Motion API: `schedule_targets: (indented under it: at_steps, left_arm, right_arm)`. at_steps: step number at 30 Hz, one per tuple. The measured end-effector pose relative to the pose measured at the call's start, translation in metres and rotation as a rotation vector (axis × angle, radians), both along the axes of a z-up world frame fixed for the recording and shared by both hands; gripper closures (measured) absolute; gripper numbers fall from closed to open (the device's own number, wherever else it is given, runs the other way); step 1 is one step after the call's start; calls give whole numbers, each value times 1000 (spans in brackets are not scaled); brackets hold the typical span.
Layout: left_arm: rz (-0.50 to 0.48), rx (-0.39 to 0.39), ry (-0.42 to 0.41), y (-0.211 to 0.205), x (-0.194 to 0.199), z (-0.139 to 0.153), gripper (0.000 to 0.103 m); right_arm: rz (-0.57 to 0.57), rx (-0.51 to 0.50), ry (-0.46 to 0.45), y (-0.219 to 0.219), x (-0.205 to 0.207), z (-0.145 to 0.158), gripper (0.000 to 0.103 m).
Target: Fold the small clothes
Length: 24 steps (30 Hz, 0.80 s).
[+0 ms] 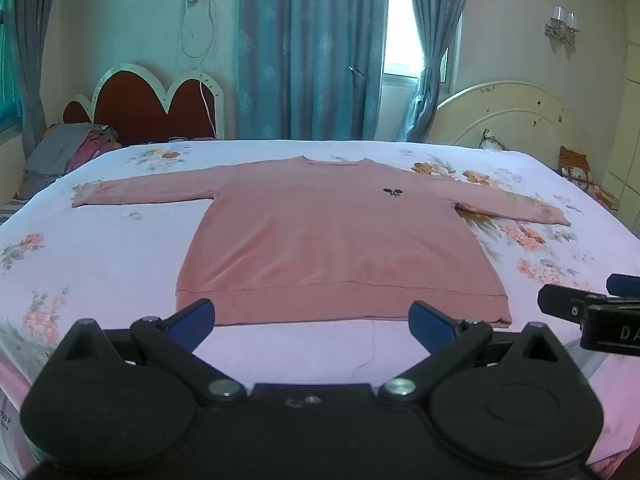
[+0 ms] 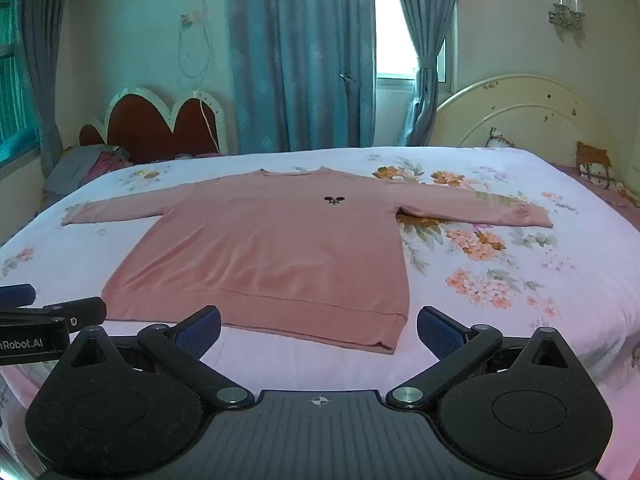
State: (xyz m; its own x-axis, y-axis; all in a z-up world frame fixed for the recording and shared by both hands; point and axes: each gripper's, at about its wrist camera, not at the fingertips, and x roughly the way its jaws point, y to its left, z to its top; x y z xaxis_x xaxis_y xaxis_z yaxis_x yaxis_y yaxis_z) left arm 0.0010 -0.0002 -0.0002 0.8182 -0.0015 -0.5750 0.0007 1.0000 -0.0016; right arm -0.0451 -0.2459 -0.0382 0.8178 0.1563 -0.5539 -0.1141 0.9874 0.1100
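Sweater [image 1: 332, 236] flat on floral bedsheet [image 1: 120, 248], headboard [image 1: 516, 116] beyond; each hand-held gripper [image 1: 312, 320] [image 2: 319, 328] wide open, empty.

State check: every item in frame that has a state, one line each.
Pink sweatshirt: unfolded, flat, front up, both sleeves spread out.
Left tongs: open, empty, just short of the hem.
Right tongs: open, empty, by the hem's right corner.
Curtains: mostly drawn, with a gap showing the window.
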Motion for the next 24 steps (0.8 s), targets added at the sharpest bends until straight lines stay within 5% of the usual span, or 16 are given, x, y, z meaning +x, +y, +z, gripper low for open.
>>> schedule_targets:
  at_steps: [24]
  left_arm:
    - [-12, 1, -21, -1, -4, 5, 0]
  right_arm:
    - [-10, 7, -14, -1, -4, 3, 0]
